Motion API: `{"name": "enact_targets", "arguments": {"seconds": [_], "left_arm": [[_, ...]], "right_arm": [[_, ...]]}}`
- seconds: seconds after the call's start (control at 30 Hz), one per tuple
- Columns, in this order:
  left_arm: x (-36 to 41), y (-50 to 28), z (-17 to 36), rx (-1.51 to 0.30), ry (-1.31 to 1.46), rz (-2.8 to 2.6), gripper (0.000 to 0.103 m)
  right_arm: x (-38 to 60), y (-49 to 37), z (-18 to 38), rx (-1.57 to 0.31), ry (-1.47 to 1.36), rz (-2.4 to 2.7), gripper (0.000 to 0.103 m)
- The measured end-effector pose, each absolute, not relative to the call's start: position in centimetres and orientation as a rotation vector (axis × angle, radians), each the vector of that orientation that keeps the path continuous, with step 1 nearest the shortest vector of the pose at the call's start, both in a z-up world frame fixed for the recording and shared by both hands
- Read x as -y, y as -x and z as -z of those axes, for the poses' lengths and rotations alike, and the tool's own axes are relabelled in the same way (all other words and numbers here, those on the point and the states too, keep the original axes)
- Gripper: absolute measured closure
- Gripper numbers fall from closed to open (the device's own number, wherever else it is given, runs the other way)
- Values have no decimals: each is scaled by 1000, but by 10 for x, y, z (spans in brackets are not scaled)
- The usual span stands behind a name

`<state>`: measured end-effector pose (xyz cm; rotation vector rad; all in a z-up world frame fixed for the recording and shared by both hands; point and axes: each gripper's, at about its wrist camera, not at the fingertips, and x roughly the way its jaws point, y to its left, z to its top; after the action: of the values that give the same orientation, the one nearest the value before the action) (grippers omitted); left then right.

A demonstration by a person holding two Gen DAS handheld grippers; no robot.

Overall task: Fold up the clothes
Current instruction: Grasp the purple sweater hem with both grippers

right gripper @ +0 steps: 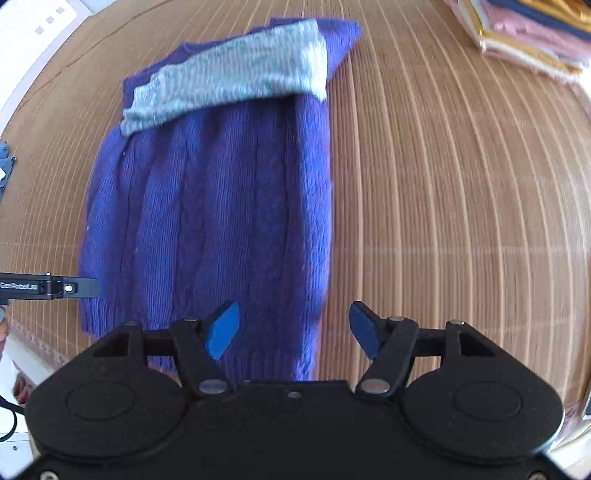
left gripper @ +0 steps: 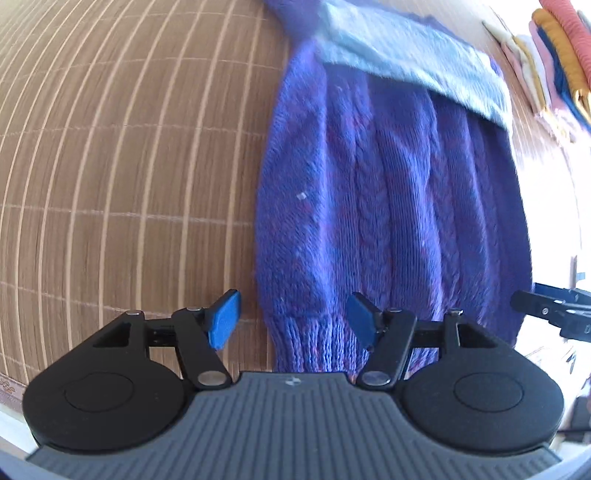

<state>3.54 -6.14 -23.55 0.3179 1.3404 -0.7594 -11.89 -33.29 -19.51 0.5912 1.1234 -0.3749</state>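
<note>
A purple cable-knit sweater (left gripper: 388, 206) lies flat on the bamboo mat (left gripper: 129, 166), folded into a long strip with a light blue sleeve (left gripper: 406, 62) laid across its far end. My left gripper (left gripper: 293, 319) is open and empty, just above the ribbed hem's left corner. In the right wrist view the sweater (right gripper: 207, 221) and light blue sleeve (right gripper: 232, 74) show too. My right gripper (right gripper: 293, 328) is open and empty above the hem's right corner. The right gripper's tip (left gripper: 546, 310) shows in the left view, the left gripper's tip (right gripper: 55, 288) in the right view.
A stack of folded clothes in pink, yellow, blue and white (left gripper: 554, 62) sits at the far right of the mat, also in the right wrist view (right gripper: 535, 33). The mat's (right gripper: 461, 221) near edge runs close under both grippers.
</note>
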Motion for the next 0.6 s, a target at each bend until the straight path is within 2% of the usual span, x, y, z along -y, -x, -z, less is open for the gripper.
{"name": "enact_targets", "arguments": {"seconds": [0.1, 0.13, 0.23, 0.27, 0.33, 0.47, 0.6], "left_arm": [[65, -22, 237, -1281, -379, 779, 41], [66, -18, 237, -1271, -400, 785, 49], [71, -10, 238, -1249, -438, 803, 64], [72, -9, 238, -1252, -435, 811, 72], [74, -8, 239, -1260, -438, 822, 78], [75, -9, 239, -1268, -484, 851, 87], [67, -7, 232, -1265, -502, 873, 89]], "right_arm": [[323, 122, 199, -1127, -601, 372, 36], [320, 123, 200, -1128, -604, 371, 36], [314, 123, 205, -1144, -608, 377, 44], [313, 122, 207, -1152, -609, 383, 47], [315, 124, 211, -1154, -634, 403, 58], [321, 136, 215, -1137, -689, 401, 89], [332, 154, 215, -1116, -789, 364, 92]]}}
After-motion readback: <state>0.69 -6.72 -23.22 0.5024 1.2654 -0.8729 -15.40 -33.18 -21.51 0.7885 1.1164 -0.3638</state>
